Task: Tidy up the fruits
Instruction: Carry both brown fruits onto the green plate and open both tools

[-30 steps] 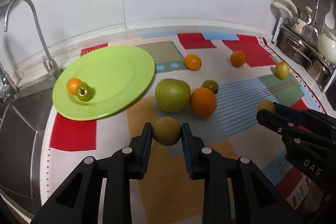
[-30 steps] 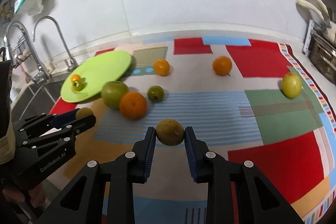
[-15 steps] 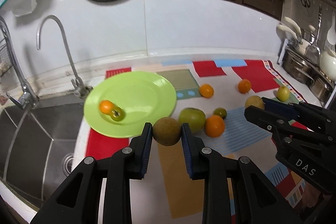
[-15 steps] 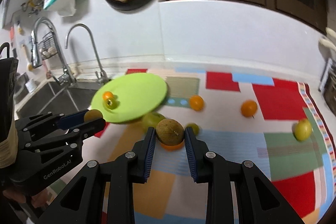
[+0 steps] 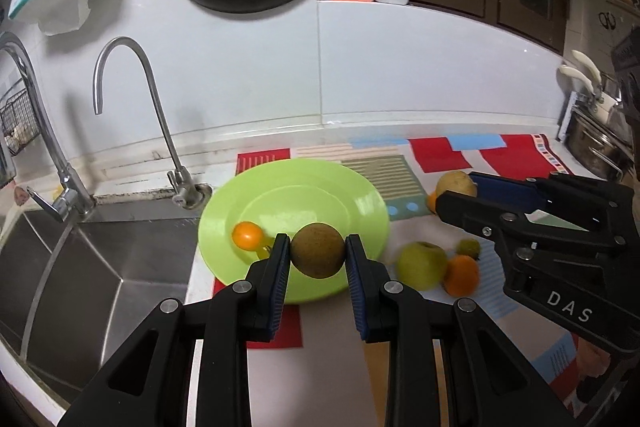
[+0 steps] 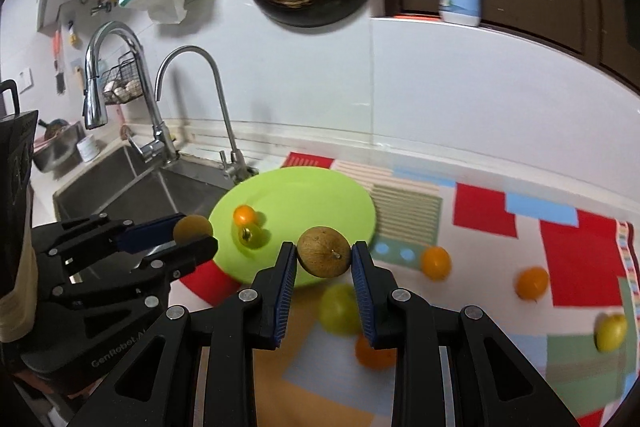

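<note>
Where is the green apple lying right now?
In the left wrist view the green apple lies on the patterned mat, right of the green plate, touching an orange.

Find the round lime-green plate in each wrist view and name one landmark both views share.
Left wrist view: the round lime-green plate sits centre, beside the sink, behind the brown fruit gripped by the left gripper.
Right wrist view: the plate lies left of centre, partly behind the right gripper.
Shared landmark: the slim curved steel tap just behind the plate.

White tiled wall (image 5: 248, 75), steel sink (image 5: 100, 267)
</note>
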